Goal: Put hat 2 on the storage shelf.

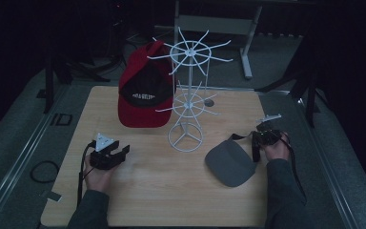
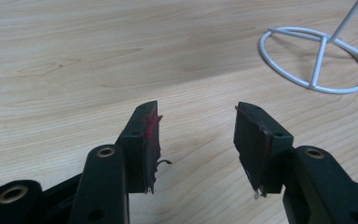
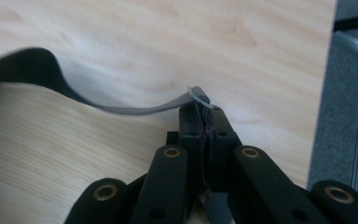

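1. Right gripper (image 3: 204,122): jaws pinched tight on the grey strap (image 3: 135,108) of the grey visor (image 1: 230,163). Pads meet with just the thin band between them, near where a small white tie sits on the strap.
2. Left gripper (image 2: 196,140): jaws wide apart, nothing between the pads, bare table (image 2: 121,56) showing through the gap. In the high view it (image 1: 116,153) rests at the near left of the table, parked, pointing toward the rack base.
3. Visor lies flat on the table at the near right, brim toward the person, strap running back to the right hand (image 1: 277,149). Judgement: gripping the strap rather than the stiff brim gives a loop to hook over a prong.
4. White wire rack (image 1: 187,102) stands mid-table, between the two grippers; its ring base (image 2: 314,59) is well ahead of the left jaws. Red and black cap (image 1: 142,90) hangs against the rack's left side, so free prongs on the right look like the likely target.
5. Hard to read: high view is dark, so right gripper jaws are lost against the hand. Which prong holds the cap can't be told. Cap lettering is illegible. Right gripper view blurs the strap's far end, and the brim is cut off.
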Action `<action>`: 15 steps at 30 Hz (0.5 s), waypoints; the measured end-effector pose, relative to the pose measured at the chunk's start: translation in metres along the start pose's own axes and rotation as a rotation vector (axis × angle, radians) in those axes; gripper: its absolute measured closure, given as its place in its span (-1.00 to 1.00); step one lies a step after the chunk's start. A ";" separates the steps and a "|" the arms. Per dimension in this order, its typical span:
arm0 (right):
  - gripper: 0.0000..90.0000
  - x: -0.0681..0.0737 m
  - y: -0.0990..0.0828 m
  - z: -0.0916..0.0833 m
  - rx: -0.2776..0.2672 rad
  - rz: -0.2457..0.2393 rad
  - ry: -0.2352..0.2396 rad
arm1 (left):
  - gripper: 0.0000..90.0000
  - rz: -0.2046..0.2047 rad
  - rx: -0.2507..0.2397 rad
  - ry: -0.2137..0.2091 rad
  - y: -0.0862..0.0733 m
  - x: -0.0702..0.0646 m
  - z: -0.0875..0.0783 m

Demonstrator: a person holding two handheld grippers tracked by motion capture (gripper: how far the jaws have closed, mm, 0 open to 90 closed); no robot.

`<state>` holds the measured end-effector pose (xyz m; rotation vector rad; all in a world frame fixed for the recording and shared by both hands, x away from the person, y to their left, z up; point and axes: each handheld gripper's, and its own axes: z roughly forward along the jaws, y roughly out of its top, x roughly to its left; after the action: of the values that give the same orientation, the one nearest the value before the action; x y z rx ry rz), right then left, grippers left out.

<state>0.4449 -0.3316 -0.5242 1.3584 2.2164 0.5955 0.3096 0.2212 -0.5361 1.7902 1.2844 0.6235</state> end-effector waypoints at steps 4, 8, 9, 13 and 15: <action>0.95 0.003 0.006 -0.013 -0.066 0.001 -0.002 | 0.13 0.000 -0.003 0.001 0.000 0.000 -0.001; 0.95 0.008 0.014 -0.027 -0.129 -0.010 -0.003 | 0.13 0.000 -0.002 0.001 0.000 0.000 0.000; 0.95 0.010 0.015 -0.030 -0.141 -0.013 -0.002 | 0.13 0.000 -0.002 0.000 0.000 0.000 0.000; 0.95 0.017 0.024 -0.044 -0.194 -0.031 0.006 | 0.13 0.000 -0.003 0.001 0.000 0.000 0.000; 0.95 0.021 0.028 -0.049 -0.210 -0.050 0.007 | 0.13 0.000 -0.003 0.000 0.000 -0.001 0.000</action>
<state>0.4267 -0.3069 -0.4729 1.1932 2.1184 0.7907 0.3093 0.2208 -0.5359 1.7883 1.2830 0.6254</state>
